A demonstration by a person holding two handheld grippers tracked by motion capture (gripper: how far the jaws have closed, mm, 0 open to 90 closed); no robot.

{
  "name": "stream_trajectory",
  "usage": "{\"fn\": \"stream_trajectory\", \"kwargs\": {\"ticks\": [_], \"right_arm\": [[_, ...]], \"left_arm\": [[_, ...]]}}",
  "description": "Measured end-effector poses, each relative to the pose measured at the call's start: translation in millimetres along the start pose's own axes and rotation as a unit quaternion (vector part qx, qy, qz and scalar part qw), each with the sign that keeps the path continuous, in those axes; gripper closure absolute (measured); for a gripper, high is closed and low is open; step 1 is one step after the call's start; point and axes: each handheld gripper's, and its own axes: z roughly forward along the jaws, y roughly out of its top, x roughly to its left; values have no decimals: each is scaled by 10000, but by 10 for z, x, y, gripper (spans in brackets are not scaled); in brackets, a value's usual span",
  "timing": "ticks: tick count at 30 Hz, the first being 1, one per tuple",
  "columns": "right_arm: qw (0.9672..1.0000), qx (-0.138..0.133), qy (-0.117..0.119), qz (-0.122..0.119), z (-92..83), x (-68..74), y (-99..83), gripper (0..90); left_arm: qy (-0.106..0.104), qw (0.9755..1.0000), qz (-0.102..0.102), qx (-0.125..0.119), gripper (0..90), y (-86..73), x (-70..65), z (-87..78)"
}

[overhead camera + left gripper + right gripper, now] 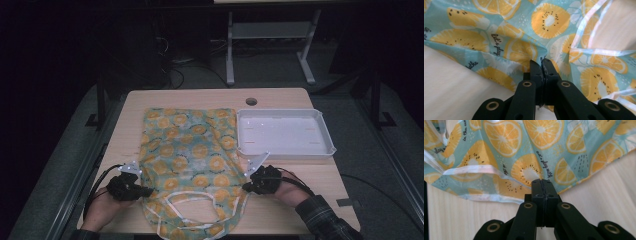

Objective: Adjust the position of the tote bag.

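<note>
Fruit-print bag (192,165) lying flat on a light wooden table (280,205), its handles toward the person and a white tray (285,134) just beside its far right portion. Left gripper (148,190) at the bag's left edge, near the handle end; right gripper (246,187) at the opposite edge, at about the same level, so that the bag lies between the two sets of jaws. In the left gripper view, the left gripper (541,62) has its black jaws pressed together with the teal and orange fabric (524,32) bunched at their tips, the cloth creasing toward the point of contact; a pale handle strip (596,51) runs ahead and to the right of the jaws, and bare table surface lies to their left. In the right gripper view, the right gripper (543,182) likewise has its jaws closed, the hem of the fabric (529,150) meeting their tips; a pale handle strip (469,170) lies ahead and to the left of them, with bare wood on either side and below. Whether cloth sits fully between each pair cannot be told with certainty, though both appear pinched on the edge.
</note>
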Motion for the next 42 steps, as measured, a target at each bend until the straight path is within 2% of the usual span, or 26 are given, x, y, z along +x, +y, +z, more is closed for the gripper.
{"fn": "stream_trajectory", "kwargs": {"ticks": [2, 7, 10, 13, 16, 20, 22, 25, 28, 30, 31, 35, 40, 42], "right_arm": [[10000, 19, -12, -37, -27, 20, -47, 892], [9999, -47, 105, -17, -49, 81, -124, 887], [9999, -17, 141, -49, -22, 102, -107, 883], [9999, -25, 154, -40, -13, 96, -112, 869], [9999, -88, 137, 15, -42, 75, -115, 807], [9995, -264, 156, 56, -122, 69, -97, 671], [9990, -410, 195, -4, -171, 74, -76, 605], [9982, -539, 269, -21, -202, 93, -39, 543], [9974, -626, 353, -35, -201, 140, 23, 494], [9973, -624, 369, -81, -180, 171, 57, 464], [9973, -626, 374, -131, -157, 194, 78, 453], [9975, -555, 394, -192, -66, 263, 127, 409], [9977, -453, 418, -290, 25, 341, 175, 356], [9976, -464, 422, -301, 43, 358, 174, 329]], "left_arm": [[-64, 10000, 47, 9, 884, -25, -55, 3], [-177, 9998, -60, -66, 883, -130, -92, -42], [-147, 9997, -162, -60, 873, -173, -87, -46], [-37, 9999, -112, -82, 794, -191, -74, -68], [96, 9997, -94, -206, 717, -189, -69, -163], [288, 9979, 1, -572, 629, -176, -123, -371], [295, 9971, 109, -691, 600, -151, -160, -431], [193, 9960, 279, -822, 570, -101, -236, -451], [67, 9963, 401, -763, 538, -63, -290, -376], [-2, 9968, 478, -636, 514, -56, -303, -323], [-27, 9969, 462, -643, 496, -56, -313, -297], [-129, 9968, 604, -511, 424, -61, -380, -191], [-96, 9963, 768, -360, 341, -84, -462, -105], [-65, 9962, 836, -224, 315, -106, -483, -59]]}}
